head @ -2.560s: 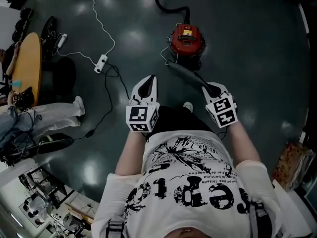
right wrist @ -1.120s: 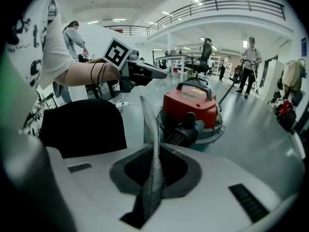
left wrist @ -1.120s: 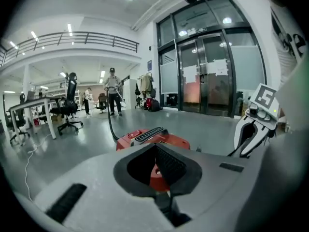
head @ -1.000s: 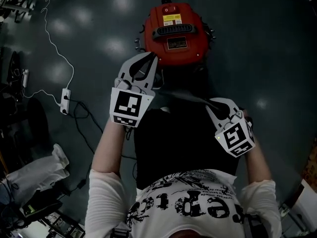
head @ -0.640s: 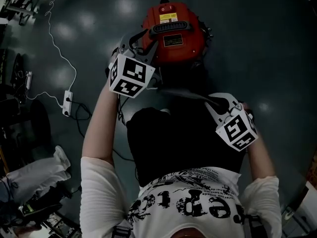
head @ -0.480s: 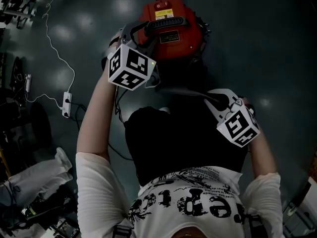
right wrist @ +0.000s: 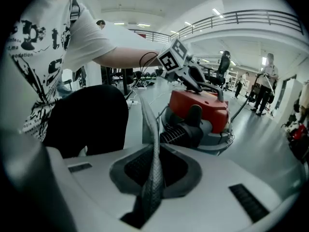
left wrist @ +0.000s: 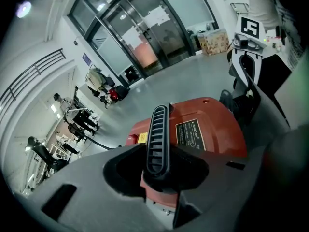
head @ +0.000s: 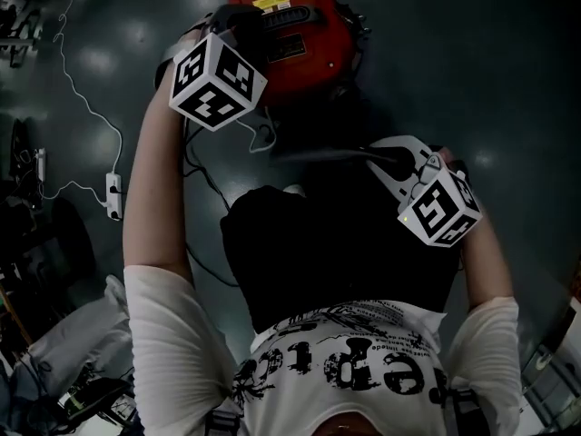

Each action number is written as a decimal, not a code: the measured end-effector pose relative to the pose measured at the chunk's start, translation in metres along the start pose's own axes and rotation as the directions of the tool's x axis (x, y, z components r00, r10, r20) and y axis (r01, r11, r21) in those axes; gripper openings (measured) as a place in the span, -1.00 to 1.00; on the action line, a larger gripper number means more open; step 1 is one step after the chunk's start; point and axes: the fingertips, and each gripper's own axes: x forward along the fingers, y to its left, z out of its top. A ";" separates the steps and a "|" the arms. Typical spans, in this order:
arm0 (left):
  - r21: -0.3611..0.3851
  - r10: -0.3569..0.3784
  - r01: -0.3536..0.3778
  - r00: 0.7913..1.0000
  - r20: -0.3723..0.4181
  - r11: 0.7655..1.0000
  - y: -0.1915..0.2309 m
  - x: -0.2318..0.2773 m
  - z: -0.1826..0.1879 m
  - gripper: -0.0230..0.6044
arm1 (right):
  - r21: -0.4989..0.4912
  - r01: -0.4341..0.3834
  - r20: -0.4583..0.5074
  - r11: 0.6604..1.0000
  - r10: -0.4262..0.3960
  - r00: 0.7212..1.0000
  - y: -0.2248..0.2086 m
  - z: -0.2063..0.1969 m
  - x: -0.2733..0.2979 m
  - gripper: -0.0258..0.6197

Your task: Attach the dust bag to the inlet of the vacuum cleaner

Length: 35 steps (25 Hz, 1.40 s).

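Observation:
The red vacuum cleaner stands on the dark floor in front of the person. Its black ribbed handle lies between the jaws of my left gripper, which are closing on it, with both sides touching. In the head view the left gripper sits on the vacuum's top left. My right gripper is shut on the grey dust bag, a thin flat strip reaching left toward the vacuum. A black corrugated inlet shows on the vacuum's near side.
A white power strip with its cable lies on the floor at left. The person's black-trousered legs are just behind the vacuum. People stand far off to the right. Glass doors are beyond the vacuum.
My left gripper has rolled and moved from the vacuum's near edge up onto its top, opened from shut, and come round the handle. The right gripper sank a little with the bag.

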 end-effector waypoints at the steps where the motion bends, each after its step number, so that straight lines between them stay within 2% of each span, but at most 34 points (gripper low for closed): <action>1: -0.003 0.001 -0.001 1.000 0.015 1.000 0.000 -0.001 0.000 -0.51 | -0.004 0.004 -0.003 1.000 -0.004 1.000 -0.002 -0.001 0.001 -0.84; 3: -0.013 -0.005 0.006 0.999 0.034 1.000 0.000 -0.002 0.000 -0.51 | 0.003 0.012 -0.004 1.000 -0.012 1.000 -0.007 -0.003 0.002 -0.84; 7: -0.008 -0.041 0.041 0.999 0.022 0.999 -0.001 0.000 0.001 -0.52 | 0.008 0.049 -0.018 0.999 -0.049 0.999 -0.022 -0.008 0.004 -0.82; 15: -0.039 -0.061 0.062 0.998 0.022 0.997 -0.002 -0.001 0.000 -0.52 | -0.153 0.123 -0.038 0.981 -0.130 0.991 -0.028 0.006 0.012 -0.77; 18: -0.031 -0.094 0.094 0.995 -0.021 0.995 -0.003 -0.001 0.000 -0.51 | -0.135 0.121 -0.035 0.983 -0.127 0.991 -0.031 0.006 0.014 -0.76; 23: -0.022 -0.108 0.108 0.994 -0.010 0.994 -0.004 -0.002 0.003 -0.52 | -0.058 0.156 -0.005 0.986 -0.156 0.988 -0.037 -0.005 0.011 -0.75; 27: -0.027 -0.105 0.105 0.994 0.017 0.994 -0.004 -0.002 0.005 -0.51 | -0.084 0.201 0.007 0.976 -0.201 0.980 -0.037 0.000 0.010 -0.75; 35: -0.027 -0.107 0.107 0.994 0.007 0.994 -0.004 -0.002 0.004 -0.52 | -0.118 0.219 -0.001 0.968 -0.221 0.975 -0.040 0.008 0.013 -0.73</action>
